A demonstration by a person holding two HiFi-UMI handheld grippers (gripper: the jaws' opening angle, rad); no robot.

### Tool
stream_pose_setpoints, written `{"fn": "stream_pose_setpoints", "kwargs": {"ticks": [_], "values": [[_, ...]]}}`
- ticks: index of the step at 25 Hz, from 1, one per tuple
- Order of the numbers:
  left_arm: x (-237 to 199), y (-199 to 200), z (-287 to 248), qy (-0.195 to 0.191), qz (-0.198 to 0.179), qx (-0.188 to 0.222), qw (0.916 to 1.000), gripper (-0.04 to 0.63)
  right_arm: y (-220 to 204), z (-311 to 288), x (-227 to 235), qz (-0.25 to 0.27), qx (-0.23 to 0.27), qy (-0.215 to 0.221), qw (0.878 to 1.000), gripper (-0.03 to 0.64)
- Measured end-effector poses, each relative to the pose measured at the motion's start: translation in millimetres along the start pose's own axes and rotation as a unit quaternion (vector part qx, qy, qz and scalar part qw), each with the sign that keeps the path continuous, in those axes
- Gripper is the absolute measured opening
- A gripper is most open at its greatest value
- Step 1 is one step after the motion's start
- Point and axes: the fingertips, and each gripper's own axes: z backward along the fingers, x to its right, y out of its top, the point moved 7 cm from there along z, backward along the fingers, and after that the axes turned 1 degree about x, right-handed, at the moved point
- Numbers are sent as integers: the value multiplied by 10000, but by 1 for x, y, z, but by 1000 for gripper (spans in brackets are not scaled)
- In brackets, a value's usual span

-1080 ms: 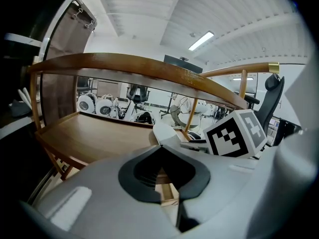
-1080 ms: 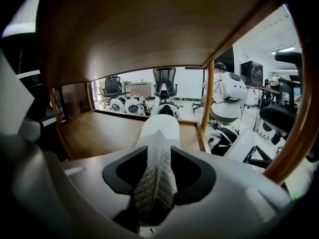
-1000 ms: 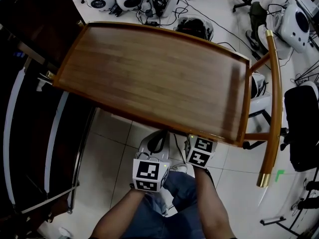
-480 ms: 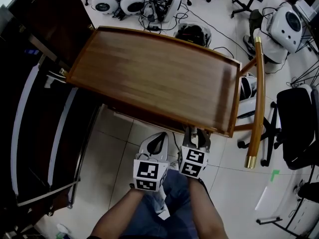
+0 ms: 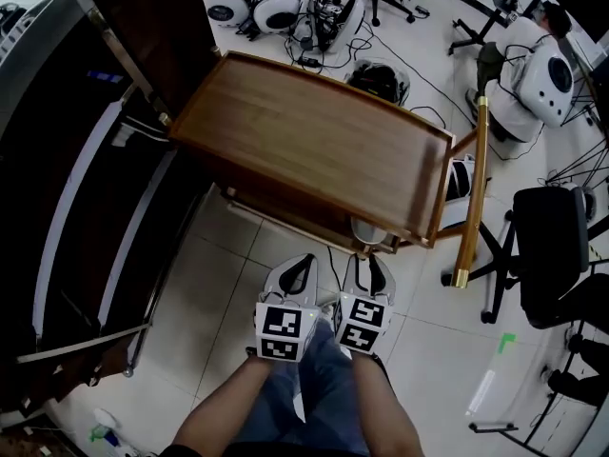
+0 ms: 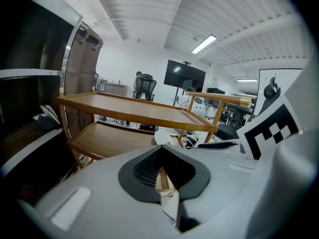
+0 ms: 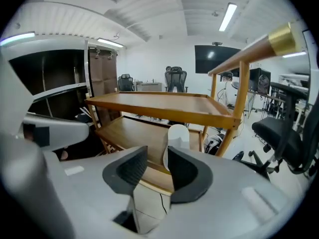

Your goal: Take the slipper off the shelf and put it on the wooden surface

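On the lower shelf lies a plain white slipper — left claw clenched, right claw released.

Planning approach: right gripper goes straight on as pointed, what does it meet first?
Probably the white slipper on the lower shelf, in line beyond the fingers of the open right gripper. Depth is unclear; the shelf's front edge might come first.

text: none readable | marker cubes: black-and-white square patterns only, no words
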Motion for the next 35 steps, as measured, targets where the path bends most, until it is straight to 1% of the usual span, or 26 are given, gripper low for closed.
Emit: {"fn": "stream_pose_setpoints", "kwargs": {"ticks": [3, 7, 11, 16, 20, 23, 26, 28, 31, 35], "values": [[-2, 11, 22, 111, 88, 76, 9999, 5, 14, 23, -14, 87, 48, 83, 9999, 120], [-7, 38, 54, 306, 248, 247, 9989, 5, 40, 50, -34, 195, 120, 276, 9994, 112], [-19, 56, 87, 644, 354, 322, 9968, 5, 68, 72, -63, 379, 269, 542, 9974, 102], [-38, 71, 140, 1117, 534, 544, 9908, 5, 93, 101, -113, 610, 423, 1050, 9917, 65], [-56, 88, 183, 1513, 708, 757, 9830, 5, 112, 125, -151, 789, 634, 1457, 9841, 48], [-60, 99, 212, 1715, 705, 876, 9787, 5, 126, 146, -174, 888, 757, 1774, 9772, 37], [-61, 101, 239, 1920, 638, 946, 9747, 5, 135, 164, -201, 1037, 794, 2221, 9662, 28], [-65, 99, 258, 2141, 734, 1012, 9688, 5, 139, 173, -218, 1196, 835, 2503, 9571, 17], [-70, 96, 288, 2527, 857, 1162, 9567, 5, 143, 186, -242, 1354, 896, 2934, 9421, 1], [-72, 93, 319, 3095, 997, 1334, 9362, 5, 148, 205, -270, 1643, 1056, 3660, 9099, 0]]}}
